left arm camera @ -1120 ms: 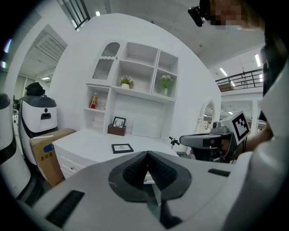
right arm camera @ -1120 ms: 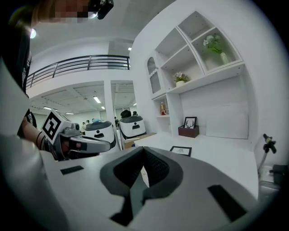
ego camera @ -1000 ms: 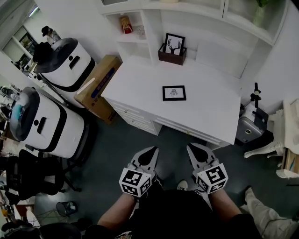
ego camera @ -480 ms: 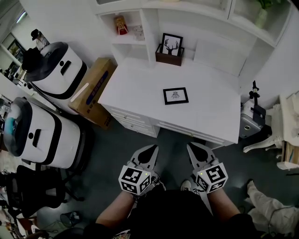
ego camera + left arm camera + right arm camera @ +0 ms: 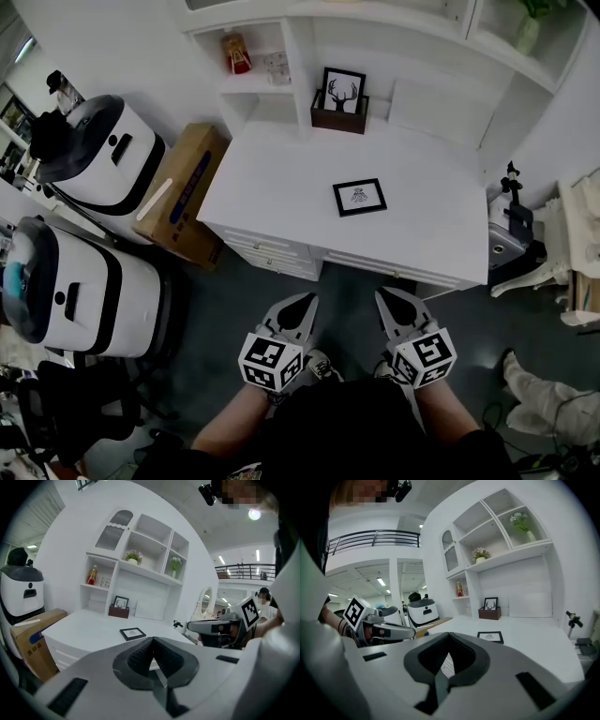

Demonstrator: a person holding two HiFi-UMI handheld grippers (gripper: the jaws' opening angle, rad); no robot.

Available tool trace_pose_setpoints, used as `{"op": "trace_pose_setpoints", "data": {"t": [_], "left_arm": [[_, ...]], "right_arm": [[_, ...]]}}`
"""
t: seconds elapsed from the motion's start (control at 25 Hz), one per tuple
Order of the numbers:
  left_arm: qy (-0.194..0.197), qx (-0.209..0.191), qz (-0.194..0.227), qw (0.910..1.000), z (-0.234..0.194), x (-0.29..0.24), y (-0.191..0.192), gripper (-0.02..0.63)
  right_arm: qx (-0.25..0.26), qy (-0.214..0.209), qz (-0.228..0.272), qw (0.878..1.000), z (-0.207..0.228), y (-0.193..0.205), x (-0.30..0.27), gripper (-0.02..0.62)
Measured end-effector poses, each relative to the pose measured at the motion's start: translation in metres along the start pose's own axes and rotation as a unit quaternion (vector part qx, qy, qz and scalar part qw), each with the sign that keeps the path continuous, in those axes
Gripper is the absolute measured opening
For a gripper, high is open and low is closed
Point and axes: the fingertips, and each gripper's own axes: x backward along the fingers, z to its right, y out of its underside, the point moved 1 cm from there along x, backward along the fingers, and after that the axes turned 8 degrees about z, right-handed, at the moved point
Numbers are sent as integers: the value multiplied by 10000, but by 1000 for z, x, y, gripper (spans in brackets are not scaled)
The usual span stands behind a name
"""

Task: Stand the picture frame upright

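Observation:
A small black picture frame [image 5: 359,197] lies flat on the white desk [image 5: 281,178], near its middle. It also shows in the left gripper view as the frame [image 5: 132,633] and in the right gripper view as the frame [image 5: 491,636]. My left gripper [image 5: 307,302] and right gripper [image 5: 382,296] hang side by side over the dark floor in front of the desk, well short of the frame. Both are shut with nothing between their jaws.
A second frame with a deer print stands upright in a brown box [image 5: 340,108] at the desk's back. White shelves [image 5: 253,56] rise behind. A cardboard box [image 5: 178,192] and two white machines [image 5: 94,150] stand left; a chair [image 5: 511,239] stands right.
The desk and frame have shifted lower and rightward in the head view as I come closer. Both grippers keep their place in the view and stay shut.

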Motion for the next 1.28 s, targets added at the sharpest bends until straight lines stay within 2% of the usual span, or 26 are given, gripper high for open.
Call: {"op": "trace_pose_setpoints", "data": {"t": [0.56,0.92,1.12,1.28], "left_arm": [[144,151,-85,9997,-32,-8,1,5],[-151,207,-109,9996,-64,-46,-14,5],[-291,216,-240,9991,-80,-77,-15,5],[-347,286,-354,9984,-90,-108,-12,5]], "right_arm": [[18,187,-129,9997,0,1,-31,2],[36,-39,-262,9996,40,-5,-83,2],[31,-103,-371,9993,79,-7,-116,2],[-184,-34,-527,9984,113,0,-136,2]]}}
